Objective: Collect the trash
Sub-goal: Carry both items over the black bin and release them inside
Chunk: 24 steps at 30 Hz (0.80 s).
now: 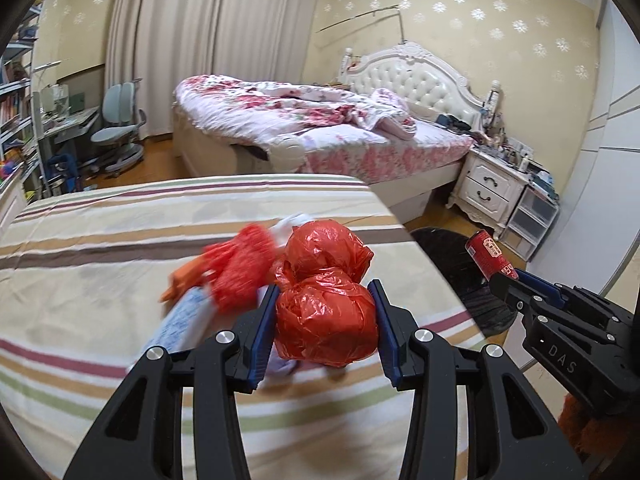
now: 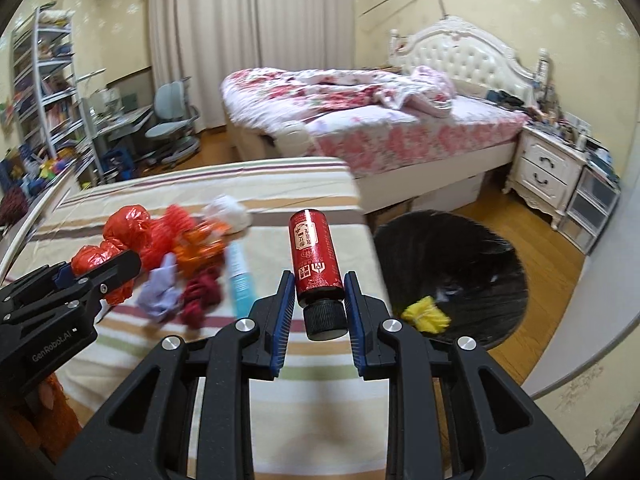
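While its blue ribbed pads press both sides of a crumpled red plastic bag [image 1: 326,320], the left gripper [image 1: 326,328] stands partly closed, the glossy, knotted bag bulging in two lobes between the jaws. The right gripper [image 2: 319,306] is narrowed onto a small red bottle [image 2: 314,256], a smooth cylinder with printed label, clamped near its shoulder with the ridged black cap [image 2: 325,317] toward the camera. Beyond the left gripper, loose trash lies blurred on a striped cloth surface [image 1: 100,248]: red netting [image 1: 240,268], an orange wrapper [image 2: 200,250], a lilac crumpled scrap [image 2: 160,292], a dark red wad [image 2: 202,294], a white wad [image 2: 228,208] and a pale blue tube [image 2: 240,280]. To the right of this surface, on wooden flooring [image 2: 552,256], stands a round bin lined with black plastic [image 2: 472,264], holding a yellow crumpled piece [image 2: 426,314]. Farther off are a floral-covered bed [image 1: 320,120] with tufted white headboard [image 1: 420,80] and a carved white nightstand [image 1: 488,184].
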### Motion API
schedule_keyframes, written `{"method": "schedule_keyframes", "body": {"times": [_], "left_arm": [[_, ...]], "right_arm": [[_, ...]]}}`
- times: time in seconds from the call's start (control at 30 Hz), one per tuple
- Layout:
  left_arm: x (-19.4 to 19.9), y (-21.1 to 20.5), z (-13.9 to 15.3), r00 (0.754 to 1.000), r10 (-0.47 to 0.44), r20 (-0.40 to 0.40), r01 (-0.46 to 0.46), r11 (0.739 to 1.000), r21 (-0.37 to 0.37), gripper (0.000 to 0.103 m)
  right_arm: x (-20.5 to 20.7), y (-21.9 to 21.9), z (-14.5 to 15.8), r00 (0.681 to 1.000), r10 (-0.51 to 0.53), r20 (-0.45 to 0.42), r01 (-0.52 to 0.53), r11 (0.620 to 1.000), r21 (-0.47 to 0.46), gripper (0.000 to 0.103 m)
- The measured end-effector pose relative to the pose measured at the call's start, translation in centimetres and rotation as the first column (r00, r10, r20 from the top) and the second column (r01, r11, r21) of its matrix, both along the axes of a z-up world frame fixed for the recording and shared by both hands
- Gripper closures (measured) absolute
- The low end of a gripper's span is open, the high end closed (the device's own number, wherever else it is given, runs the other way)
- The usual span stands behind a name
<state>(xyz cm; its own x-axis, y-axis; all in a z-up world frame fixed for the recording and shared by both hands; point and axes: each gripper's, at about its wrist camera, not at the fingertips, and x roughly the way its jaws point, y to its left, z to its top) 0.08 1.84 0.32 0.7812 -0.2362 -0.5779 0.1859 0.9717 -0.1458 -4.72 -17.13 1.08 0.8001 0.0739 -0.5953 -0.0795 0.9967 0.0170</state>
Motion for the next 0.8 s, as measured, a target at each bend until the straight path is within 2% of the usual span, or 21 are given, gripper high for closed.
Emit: {"method": "schedule_keyframes", "body": {"times": [0.47,0.8], "left_arm": [[6.4,-10.6,-1.6,0.989,-0.144,-0.026,0.145,0.987,0.065,0.058],[9.3,-14.6,-3.0,0.981,-0.184,-0.063,0.190,0.976,0.107,0.058]], "right_arm": [[5.1,-8.7,-2.3,0.984,-0.176,-0.025,0.177,0.984,0.035,0.078],[7.4,-12.1,-3.9,0.973,-0.225,-0.059,0.228,0.972,0.055,0.078]]}}
